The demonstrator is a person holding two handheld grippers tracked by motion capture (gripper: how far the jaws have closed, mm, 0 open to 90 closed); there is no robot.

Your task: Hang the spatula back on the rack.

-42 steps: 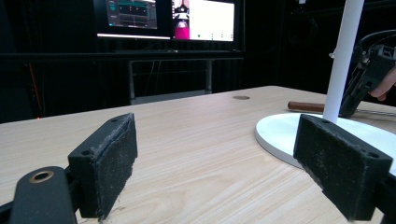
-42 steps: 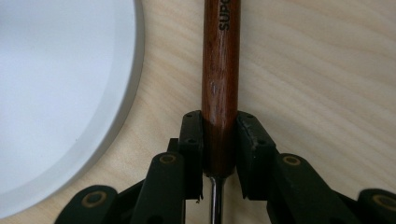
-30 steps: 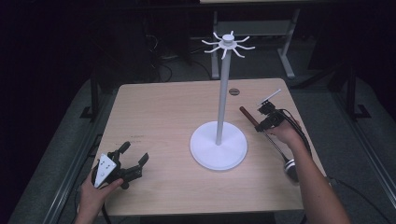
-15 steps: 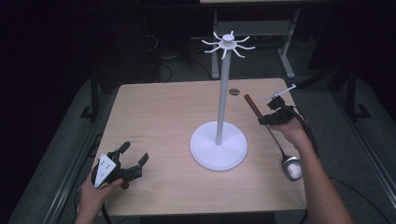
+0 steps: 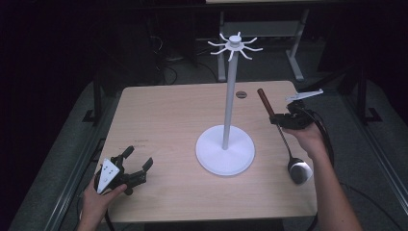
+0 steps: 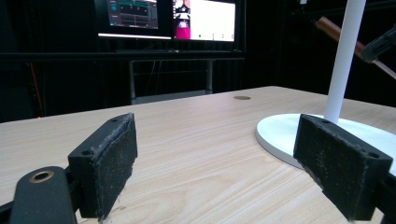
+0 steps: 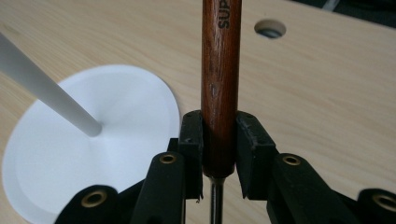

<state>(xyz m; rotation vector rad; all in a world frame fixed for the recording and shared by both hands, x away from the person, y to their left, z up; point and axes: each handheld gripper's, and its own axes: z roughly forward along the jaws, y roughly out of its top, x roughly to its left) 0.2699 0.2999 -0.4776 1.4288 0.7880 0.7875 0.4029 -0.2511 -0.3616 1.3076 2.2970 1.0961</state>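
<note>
A white stand has its round base [image 5: 225, 153] on the wooden table [image 5: 168, 110], a tall pole [image 5: 230, 96] and a crown of hooks [image 5: 235, 44] on top. To its right my right gripper [image 5: 280, 120] is shut on a ladle's brown wooden handle [image 5: 265, 102], held above the table. The metal bowl [image 5: 299, 171] of the ladle hangs toward the person. In the right gripper view both pads of the right gripper [image 7: 219, 149] press on the handle [image 7: 220, 70], with the stand base [image 7: 116, 140] behind. My left gripper [image 5: 138, 157] rests at the table's near left, open with nothing between its pads [image 6: 114, 163].
A round cable hole [image 5: 241, 95] sits in the table behind the stand. Dark desk legs and cables stand beyond the far edge. Lit monitors [image 6: 173, 16] show in the left gripper view. Bare wood stretches between my left gripper and the stand base [image 6: 285, 133].
My right gripper has risen and moved toward the table's far side with the ladle in it; the handle tip now points higher. The left gripper has stayed put.
</note>
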